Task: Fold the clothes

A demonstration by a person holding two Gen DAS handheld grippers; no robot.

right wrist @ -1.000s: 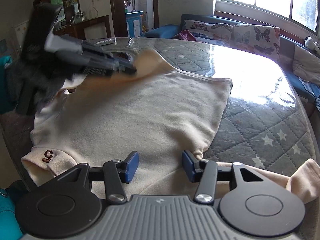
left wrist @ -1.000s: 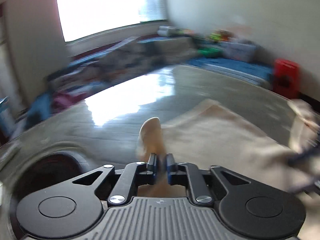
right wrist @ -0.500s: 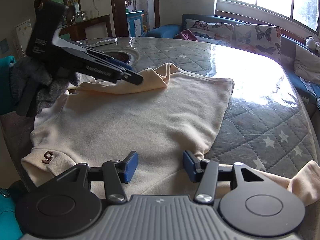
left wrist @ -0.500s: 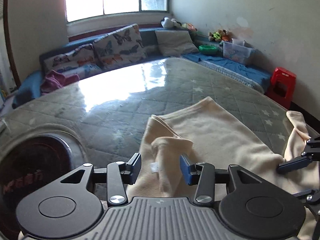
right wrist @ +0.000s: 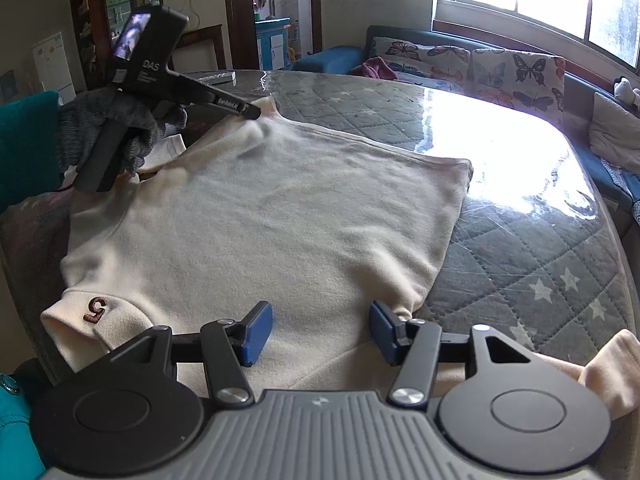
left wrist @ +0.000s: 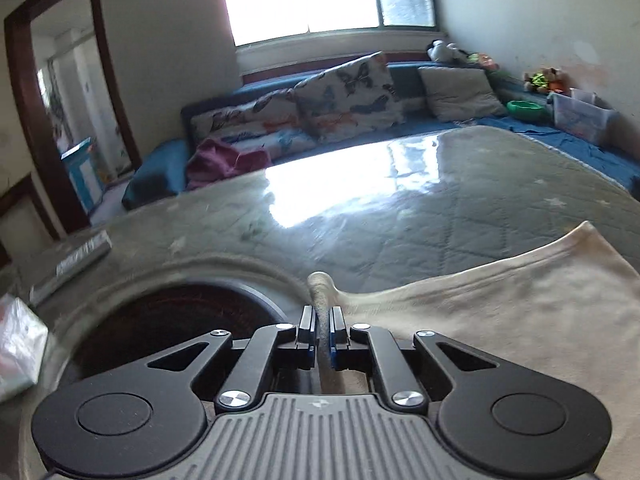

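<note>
Lying spread flat across the quilted, star-patterned tabletop (right wrist: 540, 264) under a glossy clear cover: a cream fleece sweater (right wrist: 280, 232), soft and napped, hem edge straight toward the far side, a cuff with a dark red embroidered "5" (right wrist: 95, 307) at the near left. Pinched between the pads of the left tongs (left wrist: 321, 326), nearly fully closed, a thin bunched ridge of that cream fabric, poking up as a rounded nub past the tips. Seen from the right wrist, same left tongs (right wrist: 256, 111) at the garment's far left corner, gripped by a hand in a grey knitted glove (right wrist: 108, 128). Hovering over the near edge of the sweater, right tongs (right wrist: 320, 330) with blue pads about half apart and opening, cloth below but not clamped. Round dark recess (left wrist: 176, 316) sunk into the tabletop just beside the pinched corner.
</note>
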